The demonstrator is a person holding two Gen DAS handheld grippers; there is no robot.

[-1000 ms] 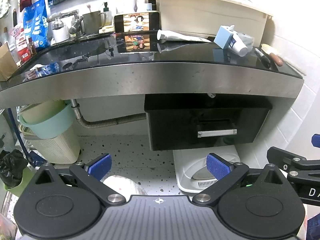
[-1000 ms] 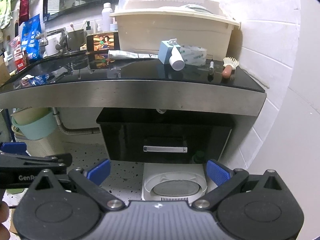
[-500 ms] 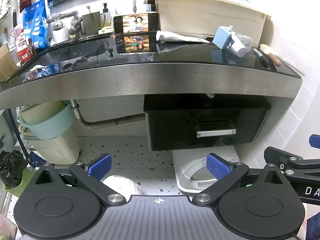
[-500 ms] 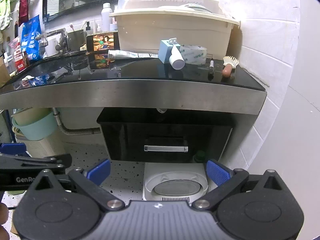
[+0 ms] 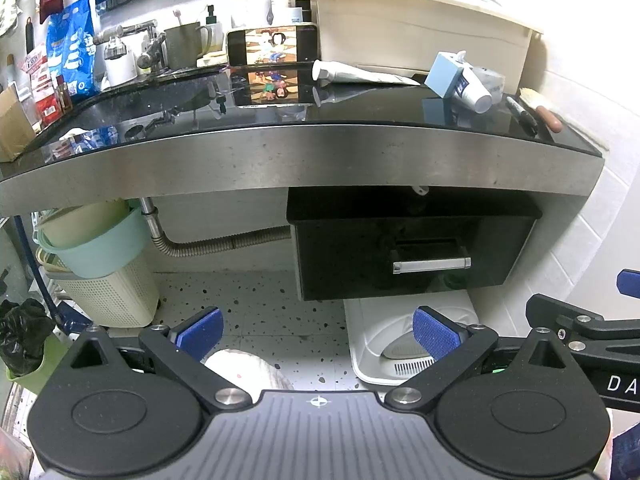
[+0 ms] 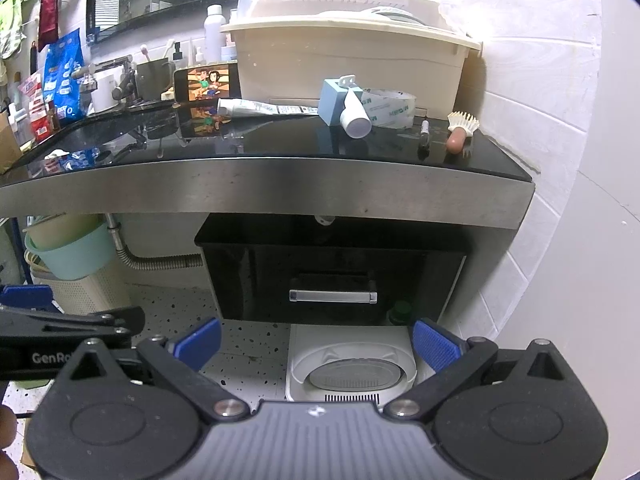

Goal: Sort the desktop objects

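Note:
On the black counter (image 6: 280, 148) lie a white tube (image 6: 264, 108), a blue box (image 6: 334, 102) with a white bottle (image 6: 354, 114) leaning on it, a roll of clear tape (image 6: 390, 108), a black marker (image 6: 424, 134) and a brush with a brown handle (image 6: 460, 130). The same items show in the left wrist view: tube (image 5: 356, 74), blue box (image 5: 444, 76), bottle (image 5: 474, 90), marker (image 5: 520, 114). My left gripper (image 5: 318, 332) and right gripper (image 6: 316, 344) are both open and empty, held low in front of the counter.
A phone (image 6: 208, 82) playing a cartoon stands against a beige lidded bin (image 6: 348, 52). A tap and cups stand at the left. Under the counter hangs a black drawer (image 6: 332, 280). A white appliance (image 6: 352, 372), baskets (image 5: 100, 276) and a hose stand below.
Both grippers have drifted slightly; the counter sits a little lower in the left view. Nothing on the counter has moved.

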